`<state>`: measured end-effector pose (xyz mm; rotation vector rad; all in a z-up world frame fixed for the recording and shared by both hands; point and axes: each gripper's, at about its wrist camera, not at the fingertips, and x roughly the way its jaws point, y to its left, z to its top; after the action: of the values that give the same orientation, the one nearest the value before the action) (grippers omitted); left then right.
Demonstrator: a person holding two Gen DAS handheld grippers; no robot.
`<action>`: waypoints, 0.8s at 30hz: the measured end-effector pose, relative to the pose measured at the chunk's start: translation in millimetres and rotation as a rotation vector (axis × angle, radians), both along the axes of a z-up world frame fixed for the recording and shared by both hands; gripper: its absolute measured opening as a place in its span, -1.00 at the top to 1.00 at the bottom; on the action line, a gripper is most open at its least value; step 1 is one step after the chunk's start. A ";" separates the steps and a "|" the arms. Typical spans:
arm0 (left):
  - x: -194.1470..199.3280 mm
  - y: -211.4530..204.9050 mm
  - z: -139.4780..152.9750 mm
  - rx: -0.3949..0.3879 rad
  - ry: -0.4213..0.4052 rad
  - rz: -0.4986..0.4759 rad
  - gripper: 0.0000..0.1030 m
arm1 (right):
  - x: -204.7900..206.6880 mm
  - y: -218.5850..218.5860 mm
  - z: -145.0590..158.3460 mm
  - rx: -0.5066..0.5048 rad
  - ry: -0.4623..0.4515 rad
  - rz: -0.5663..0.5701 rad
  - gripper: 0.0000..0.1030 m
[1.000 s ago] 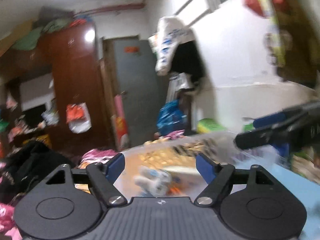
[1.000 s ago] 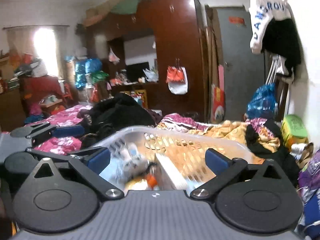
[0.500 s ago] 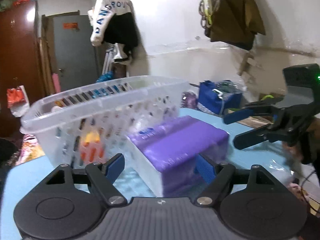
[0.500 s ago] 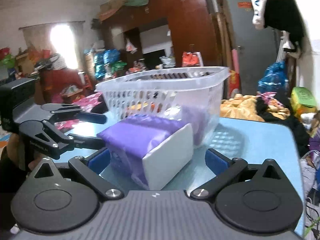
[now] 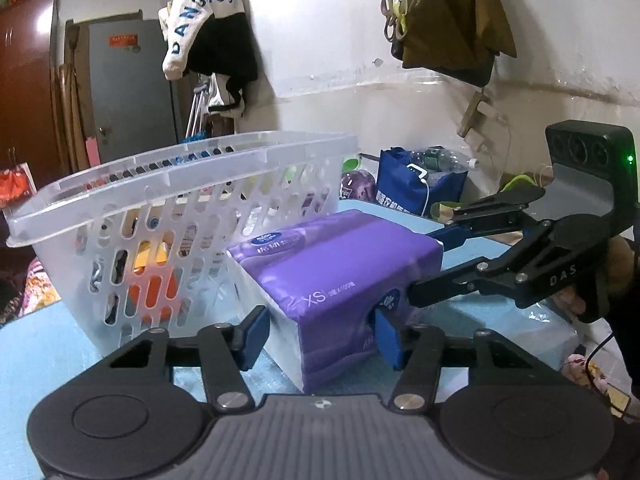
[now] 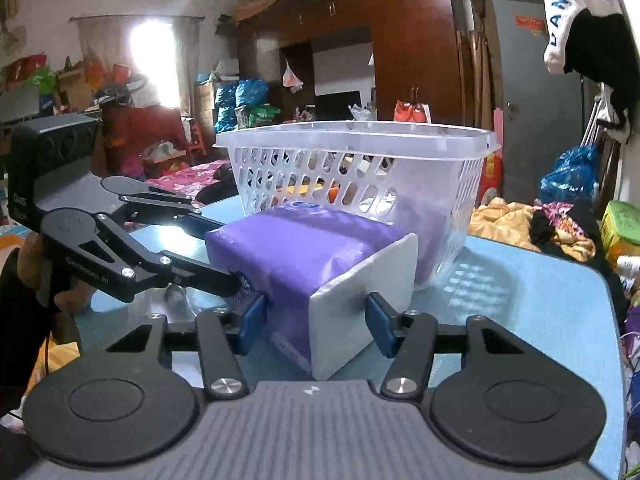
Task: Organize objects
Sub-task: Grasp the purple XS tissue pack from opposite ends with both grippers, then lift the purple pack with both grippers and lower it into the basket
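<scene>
A purple tissue pack (image 5: 340, 256) (image 6: 296, 248) with white end faces lies on the blue table (image 5: 44, 344), touching the clear slotted basket (image 5: 168, 184) (image 6: 360, 140). My left gripper (image 5: 322, 336) straddles one end of the pack. Its jaws are closing and its blue pads (image 5: 256, 334) press the pack's sides, denting the wrapper. My right gripper (image 6: 316, 324) straddles the opposite end, jaws closing too, with both pads (image 6: 378, 324) against the pack. Each gripper shows in the other's view: the right gripper (image 5: 434, 264), the left gripper (image 6: 218, 252).
The basket holds orange and yellow items (image 5: 154, 280) seen through its slots. A blue bag (image 5: 420, 188) stands past the table's far edge by the white wall. Clothes and bedding (image 6: 520, 220) lie to the right of the table. A person's hand (image 6: 36, 264) holds the left gripper.
Both grippers came down from above the basket to table level. The tissue pack came between each pair of jaws, and both pairs narrowed onto it.
</scene>
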<state>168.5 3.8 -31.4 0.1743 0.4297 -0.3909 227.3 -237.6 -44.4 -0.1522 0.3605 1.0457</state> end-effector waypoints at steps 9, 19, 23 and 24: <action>-30.1 -5.6 5.6 0.033 -0.113 0.013 -0.06 | -30.4 -2.7 9.8 0.015 -0.109 -0.027 -0.03; -73.4 -5.2 33.3 0.001 -0.258 0.021 -0.05 | -68.5 -8.0 42.3 0.067 -0.237 -0.036 -0.02; -75.8 -4.8 56.1 0.006 -0.309 0.035 -0.05 | -60.7 -3.3 67.7 0.076 -0.256 -0.024 -0.02; -73.9 -4.3 62.7 0.006 -0.315 0.040 -0.05 | -57.0 -1.4 74.5 0.079 -0.258 -0.022 -0.02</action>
<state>94.6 -0.5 31.2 0.2286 0.1235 -0.3164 170.3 -238.9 30.1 -0.2096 0.0868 1.0029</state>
